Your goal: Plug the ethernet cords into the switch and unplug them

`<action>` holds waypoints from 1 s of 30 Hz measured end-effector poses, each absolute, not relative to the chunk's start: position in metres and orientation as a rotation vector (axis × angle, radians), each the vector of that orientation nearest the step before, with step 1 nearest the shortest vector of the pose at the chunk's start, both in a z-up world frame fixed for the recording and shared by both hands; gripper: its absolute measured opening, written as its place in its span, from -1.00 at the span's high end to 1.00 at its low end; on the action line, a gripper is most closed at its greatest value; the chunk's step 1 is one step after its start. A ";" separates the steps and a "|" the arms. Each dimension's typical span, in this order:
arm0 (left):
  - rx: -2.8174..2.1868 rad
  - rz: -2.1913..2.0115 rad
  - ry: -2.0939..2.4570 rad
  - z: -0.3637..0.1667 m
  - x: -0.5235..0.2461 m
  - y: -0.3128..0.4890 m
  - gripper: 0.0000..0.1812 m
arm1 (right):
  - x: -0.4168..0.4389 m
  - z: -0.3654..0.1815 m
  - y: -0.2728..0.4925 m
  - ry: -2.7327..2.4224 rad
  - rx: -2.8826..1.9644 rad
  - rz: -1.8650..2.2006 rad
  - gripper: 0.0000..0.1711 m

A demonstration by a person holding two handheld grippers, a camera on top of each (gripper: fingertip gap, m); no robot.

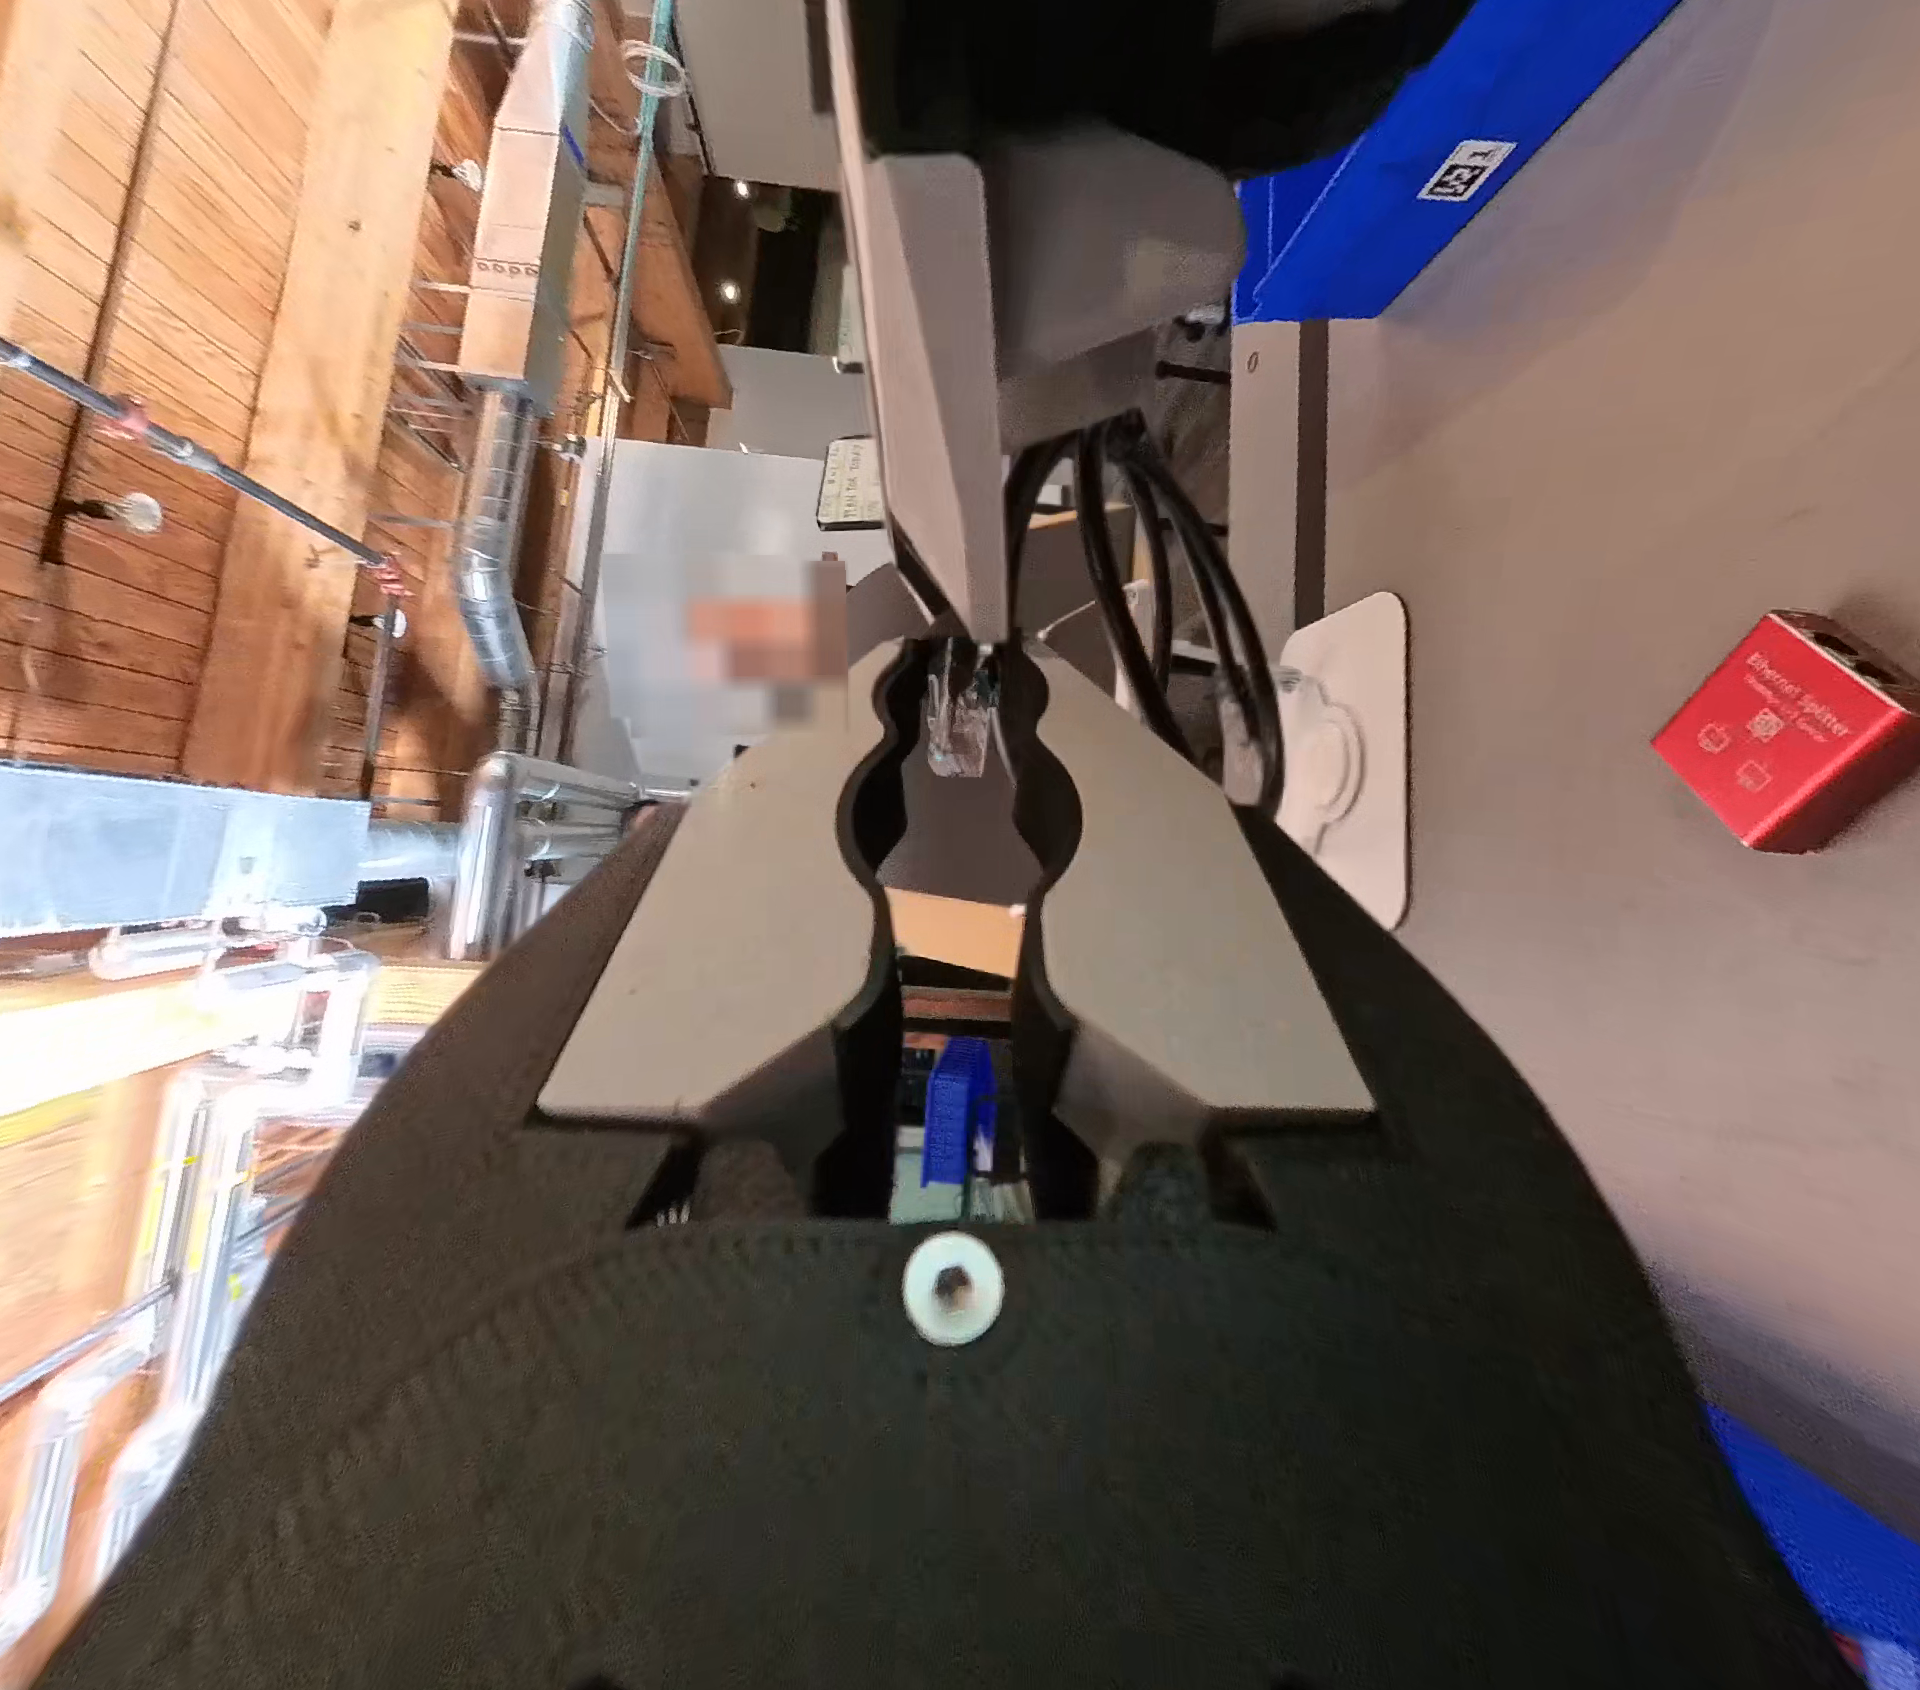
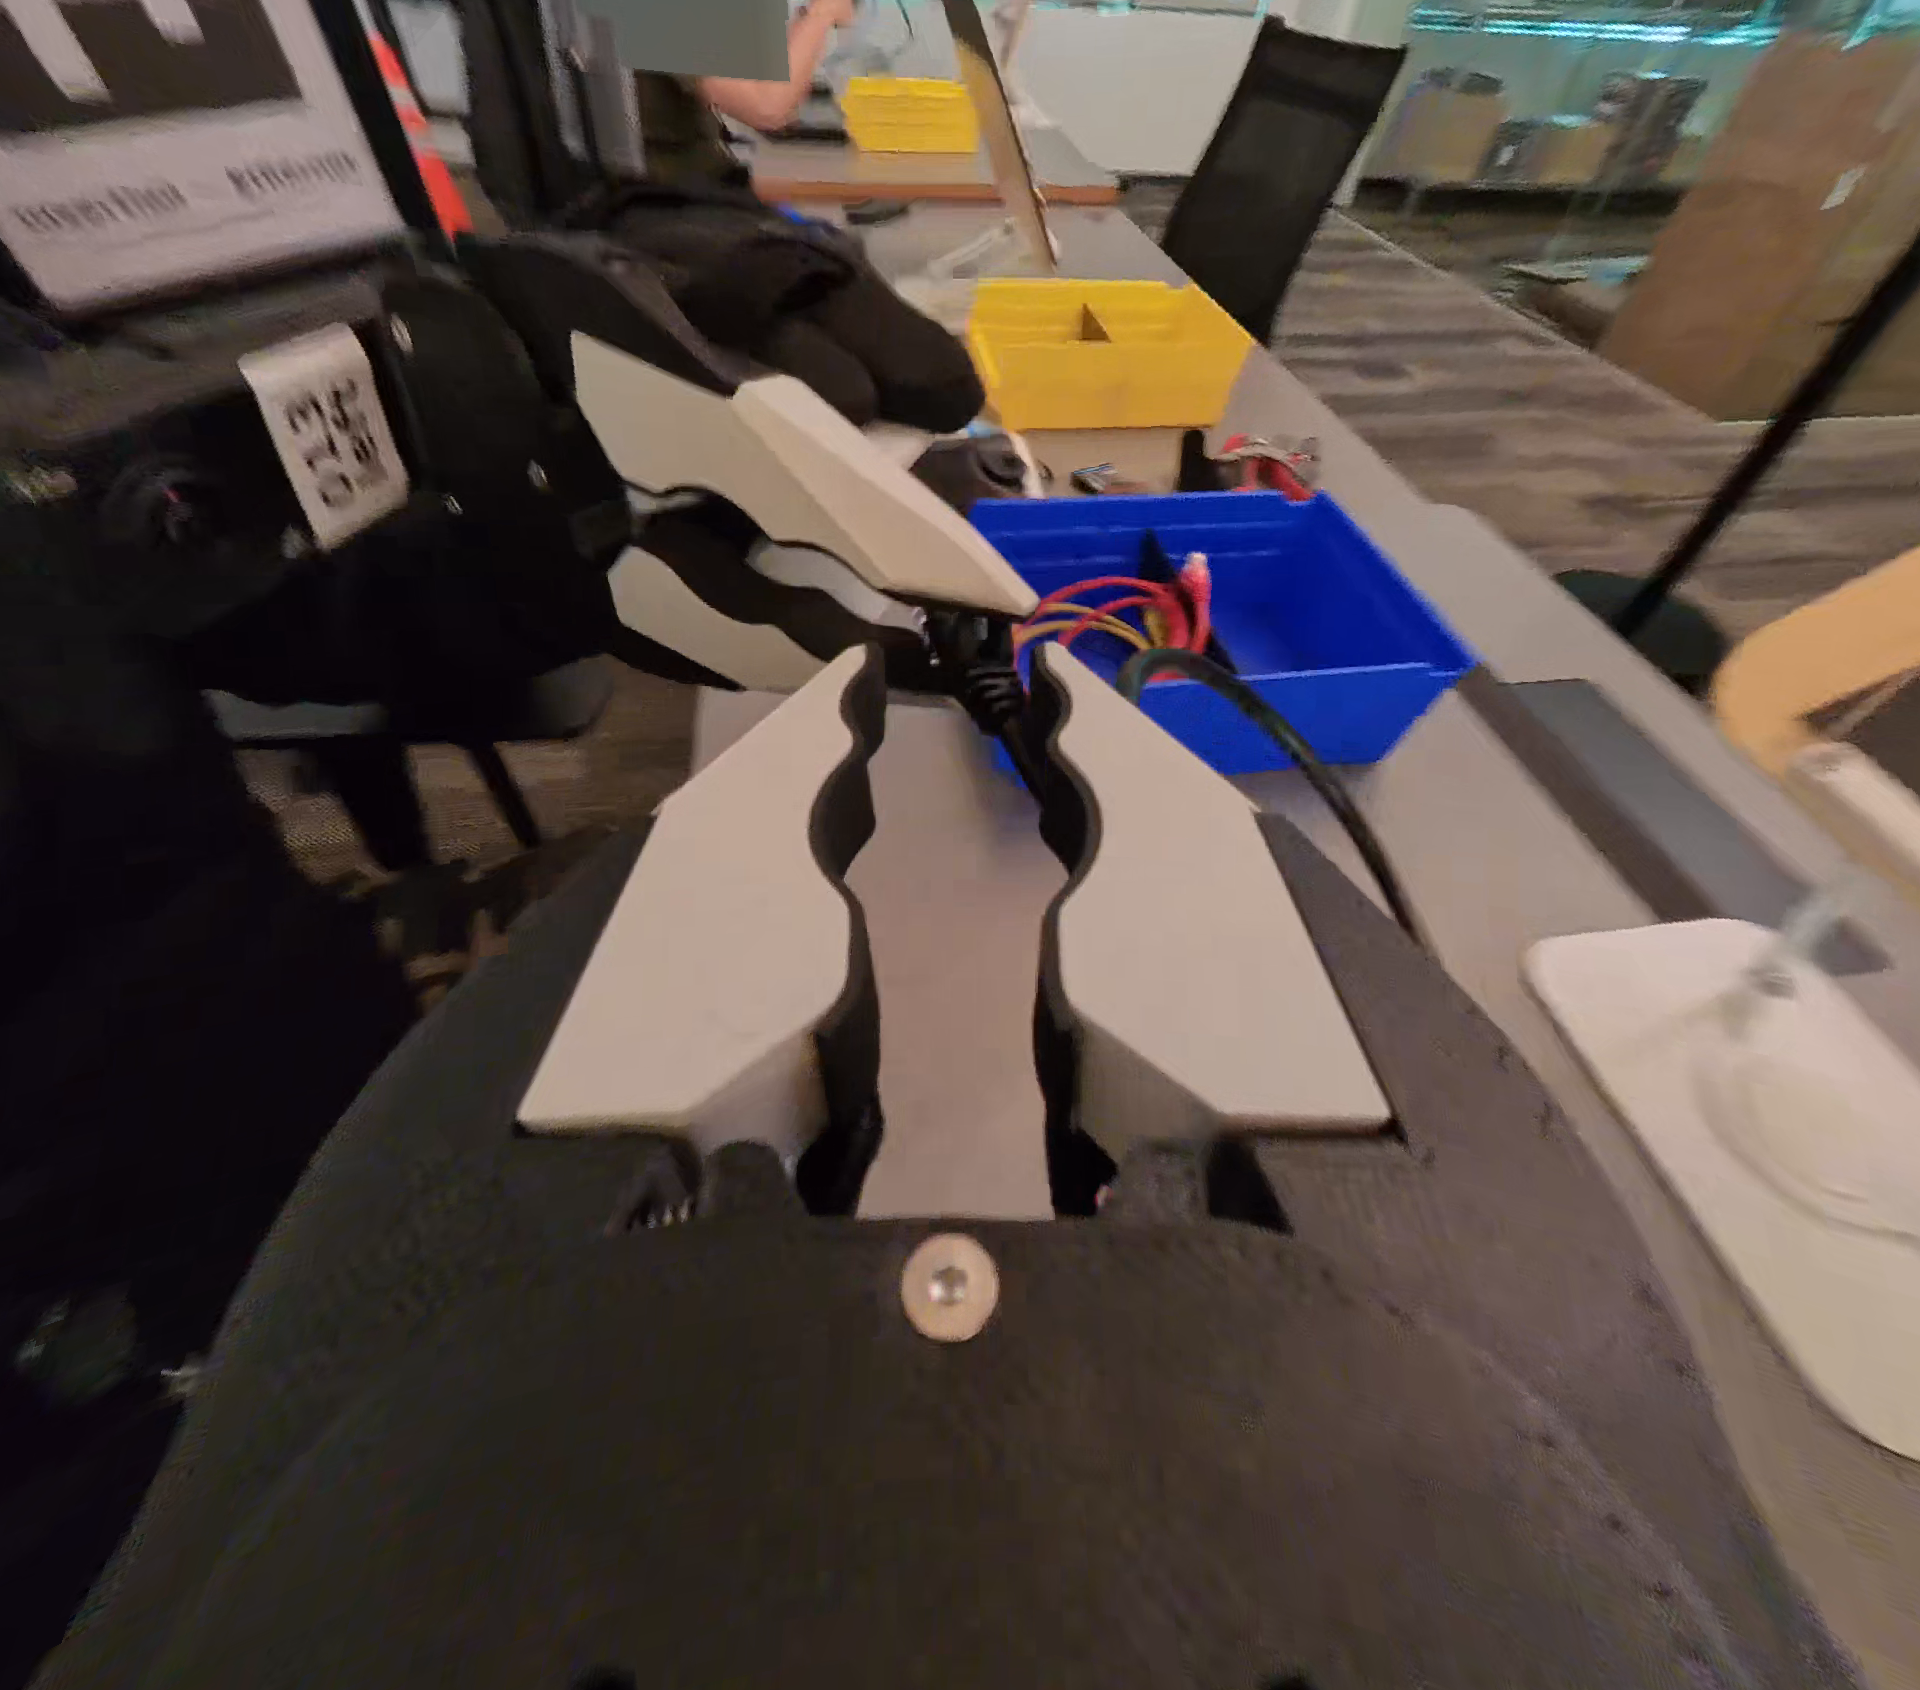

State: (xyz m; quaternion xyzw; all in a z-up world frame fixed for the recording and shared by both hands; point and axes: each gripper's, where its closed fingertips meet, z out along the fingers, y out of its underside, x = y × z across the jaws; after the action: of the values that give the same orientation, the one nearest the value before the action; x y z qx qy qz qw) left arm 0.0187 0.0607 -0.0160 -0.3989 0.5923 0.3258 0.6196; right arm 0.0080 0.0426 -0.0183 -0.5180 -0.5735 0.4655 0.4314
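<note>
Left wrist view is rolled sideways, close above the grey table [image 1: 1621, 497]. Right wrist view is upright, facing along it. Shared: blue plastic bin [image 1: 1538, 113] [image 2: 1340, 601], black cable [image 1: 1226, 632] [image 2: 1299, 767].

An open office-workshop: long desks [image 2: 1351, 435], parts bins [image 2: 1101, 362], office chair [image 2: 1278, 165], exposed ducts [image 1: 499, 518].

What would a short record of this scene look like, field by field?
Left tool: clear plug between its fingertips; grip unclear
Right tool: black cord between its fingertips; grip unclear
Switch: red box lying on the grey table, apart from both tools
Blue bin: red and yellow cords inside
Yellow bin: farther along the table
</note>
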 end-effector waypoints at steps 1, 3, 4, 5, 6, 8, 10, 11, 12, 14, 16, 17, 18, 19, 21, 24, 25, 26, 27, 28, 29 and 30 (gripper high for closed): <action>-0.910 0.750 1.361 -0.017 0.019 0.061 0.87 | 0.009 -0.018 0.042 -1.415 -1.299 1.239 0.67; -0.888 0.772 1.344 -0.015 0.021 0.061 0.87 | 0.012 -0.018 0.045 -1.386 -1.306 1.328 0.72; -0.879 0.777 1.345 -0.016 0.022 0.061 0.87 | 0.013 -0.019 0.045 -1.382 -1.304 1.358 0.74; -0.867 0.779 1.334 -0.015 0.023 0.060 0.87 | 0.015 -0.017 0.044 -1.374 -1.291 1.410 0.72; -0.857 0.772 1.318 -0.013 0.024 0.060 0.87 | 0.017 -0.015 0.042 -1.361 -1.273 1.482 0.69; -0.834 0.779 1.293 -0.010 0.026 0.059 0.88 | 0.020 -0.011 0.043 -1.318 -1.250 1.608 0.69; -0.806 0.784 1.284 -0.011 0.028 0.058 0.87 | 0.022 -0.011 0.046 -1.288 -1.236 1.665 0.77; -0.801 0.796 1.287 -0.012 0.029 0.058 0.87 | 0.022 -0.013 0.048 -1.290 -1.232 1.655 0.85; -0.783 0.806 1.284 -0.012 0.029 0.058 0.88 | 0.022 -0.014 0.048 -1.296 -1.216 1.644 0.85; -0.778 0.789 1.282 -0.012 0.031 0.057 0.87 | 0.024 -0.014 0.046 -1.315 -1.194 1.649 0.83; -0.761 0.797 1.287 -0.013 0.033 0.056 0.88 | 0.027 -0.016 0.044 -1.345 -1.170 1.643 0.78; -0.764 0.792 1.295 -0.015 0.035 0.056 0.87 | 0.028 -0.018 0.044 -1.361 -1.159 1.619 0.80; -0.755 0.794 1.295 -0.016 0.037 0.055 0.87 | 0.029 -0.019 0.044 -1.370 -1.145 1.604 0.81; -0.745 0.789 1.292 -0.015 0.038 0.053 0.87 | 0.030 -0.019 0.043 -1.376 -1.133 1.610 0.82; -0.748 0.790 1.306 -0.017 0.039 0.053 0.87 | 0.031 -0.021 0.043 -1.399 -1.137 1.583 0.82; -0.740 0.780 1.329 -0.020 0.041 0.051 0.87 | 0.033 -0.026 0.041 -1.452 -1.157 1.526 0.81; -0.743 0.775 1.329 -0.020 0.041 0.051 0.87 | 0.034 -0.027 0.041 -1.458 -1.167 1.518 0.81; -0.747 0.750 1.325 -0.020 0.043 0.050 0.87 | 0.036 -0.027 0.040 -1.456 -1.169 1.517 0.83; -0.755 0.727 1.324 -0.020 0.044 0.050 0.86 | 0.037 -0.027 0.040 -1.452 -1.174 1.528 0.84; -0.768 0.712 1.327 -0.022 0.044 0.052 0.87 | 0.037 -0.028 0.042 -1.447 -1.198 1.541 0.86; -0.802 0.704 1.326 -0.023 0.043 0.057 0.87 | 0.037 -0.029 0.046 -1.436 -1.228 1.534 0.86; -0.835 0.691 1.314 -0.024 0.041 0.062 0.87 | 0.035 -0.030 0.050 -1.423 -1.245 1.503 0.86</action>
State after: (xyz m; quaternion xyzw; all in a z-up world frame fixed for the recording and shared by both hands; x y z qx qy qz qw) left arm 0.0405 0.0616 -0.0241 -0.3688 0.5802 0.3054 0.6588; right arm 0.0349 0.0502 -0.0304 -0.4818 -0.5507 0.5818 0.3551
